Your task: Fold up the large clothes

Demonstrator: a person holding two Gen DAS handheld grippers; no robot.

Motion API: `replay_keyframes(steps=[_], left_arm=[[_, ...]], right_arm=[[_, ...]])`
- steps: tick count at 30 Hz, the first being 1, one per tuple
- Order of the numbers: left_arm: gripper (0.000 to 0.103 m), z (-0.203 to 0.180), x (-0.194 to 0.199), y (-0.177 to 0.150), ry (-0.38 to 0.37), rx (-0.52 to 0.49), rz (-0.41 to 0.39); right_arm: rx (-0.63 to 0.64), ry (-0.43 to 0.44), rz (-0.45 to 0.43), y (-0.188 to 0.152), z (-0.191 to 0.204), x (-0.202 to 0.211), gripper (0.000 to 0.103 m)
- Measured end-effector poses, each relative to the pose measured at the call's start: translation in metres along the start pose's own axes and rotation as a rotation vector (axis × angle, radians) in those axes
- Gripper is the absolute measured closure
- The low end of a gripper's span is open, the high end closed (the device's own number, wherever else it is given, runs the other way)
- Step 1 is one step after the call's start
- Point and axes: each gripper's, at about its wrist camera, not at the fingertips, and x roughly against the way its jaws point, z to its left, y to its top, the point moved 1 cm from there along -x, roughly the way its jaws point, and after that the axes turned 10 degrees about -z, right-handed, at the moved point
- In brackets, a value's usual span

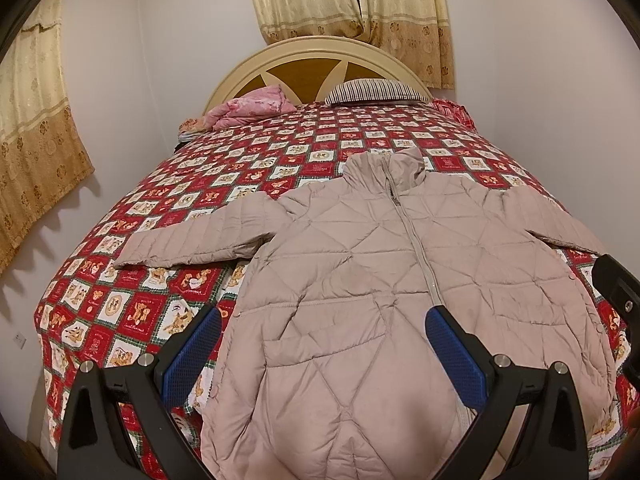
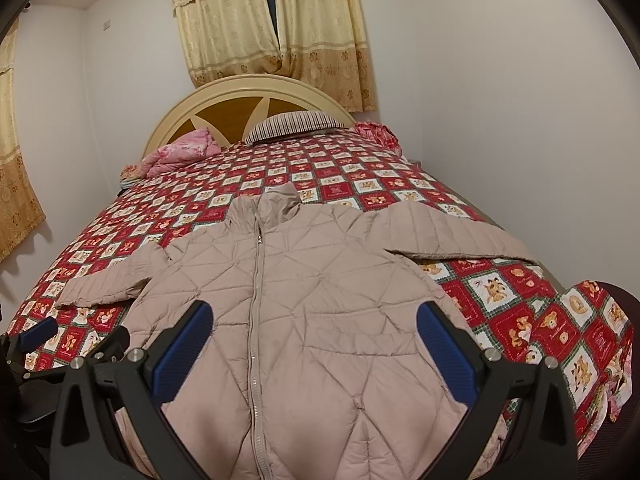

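A beige quilted puffer jacket [image 1: 360, 264] [image 2: 304, 300] lies flat, zipped up and front side up, on the near half of the bed, both sleeves spread out sideways. My left gripper [image 1: 324, 320] hovers open above the jacket's lower left front, nothing between its blue pads [image 1: 452, 356]. My right gripper [image 2: 314, 316] hangs open over the lower right front, its blue pads [image 2: 444, 356] wide apart. In the right wrist view the left gripper [image 2: 40, 332] shows at the far left edge.
The bed carries a red and white checked quilt [image 1: 168, 216] [image 2: 520, 320] with bear prints. At the headboard [image 1: 320, 60] lie a pink bundle [image 1: 252, 108] and a striped pillow [image 1: 376, 90]. White walls and curtains [image 2: 272, 20] enclose the bed.
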Motion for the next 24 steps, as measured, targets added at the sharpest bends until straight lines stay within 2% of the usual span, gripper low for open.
replay_keyframes(steps=[7,10,12,14,17,18,22,24], left_arm=[[0.001,0.002,-0.006,0.0,-0.008,0.004,-0.013],[0.001,0.003,-0.033,0.0,-0.031,0.0,0.002],[0.001,0.007,-0.062,0.004,-0.023,-0.004,0.015],[0.001,0.013,-0.087,0.007,-0.008,-0.001,0.023],[0.001,0.028,-0.128,0.015,0.02,0.024,0.023],[0.001,0.034,-0.142,0.016,0.024,0.046,0.031],[0.001,0.058,-0.186,0.008,0.047,0.17,0.046],[0.001,0.069,-0.204,-0.002,0.084,0.214,0.066]], right_arm=[[-0.003,0.0,-0.005,-0.001,-0.003,-0.004,0.0],[-0.038,-0.002,-0.011,-0.005,-0.02,-0.015,0.0],[-0.073,-0.049,-0.002,-0.008,-0.043,-0.029,0.0],[-0.131,-0.106,0.036,-0.01,-0.076,-0.048,0.003],[-0.227,-0.181,0.077,-0.005,-0.137,-0.073,0.022],[-0.261,-0.223,0.077,-0.002,-0.157,-0.08,0.023],[-0.563,-0.302,0.11,-0.009,-0.271,-0.107,0.026],[-0.674,-0.314,0.133,-0.017,-0.308,-0.117,0.034]])
